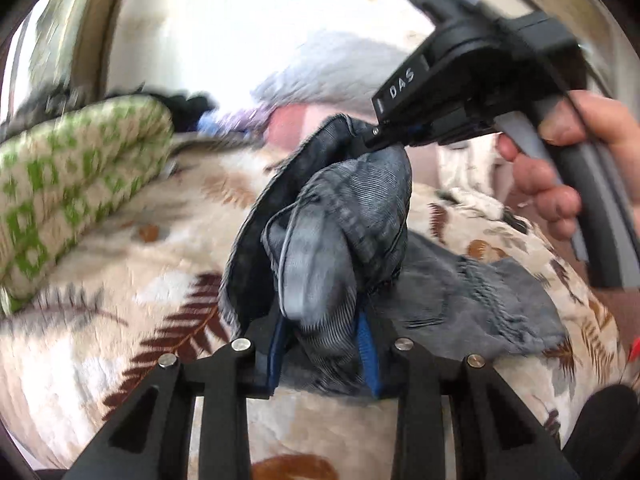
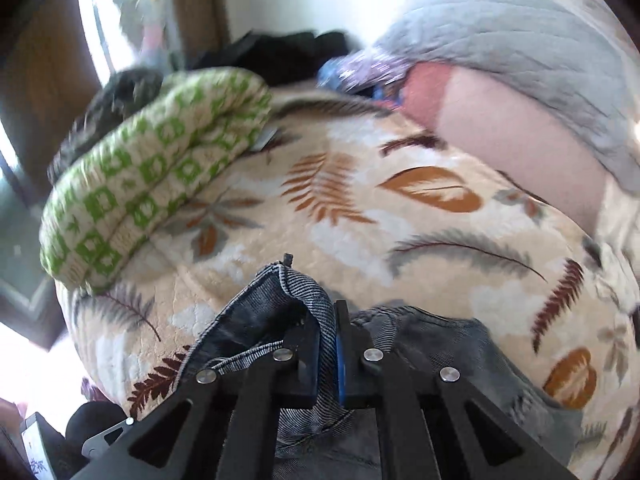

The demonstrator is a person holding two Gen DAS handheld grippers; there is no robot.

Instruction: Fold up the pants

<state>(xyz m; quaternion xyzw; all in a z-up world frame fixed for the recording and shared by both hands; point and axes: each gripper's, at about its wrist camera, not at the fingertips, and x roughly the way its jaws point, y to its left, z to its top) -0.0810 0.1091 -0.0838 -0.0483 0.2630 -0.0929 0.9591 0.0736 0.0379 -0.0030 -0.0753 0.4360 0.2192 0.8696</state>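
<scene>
Both tools [image 1: 324,344] [image 2: 329,344] w/ pants [image 1: 344,208] pinched between.

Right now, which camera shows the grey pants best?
The left wrist view: the grey pants fill its middle, bunched between the left gripper and the right gripper, the rest trailing onto the leaf-print blanket. The right wrist view shows only a pinched hem.

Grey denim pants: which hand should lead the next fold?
Right, probably. The right tool is shut on a thin hem edge of the grey denim pants, lifted off the leaf-print blanket. The left tool grips a thick bunched wad, better suited as the anchor.
</scene>
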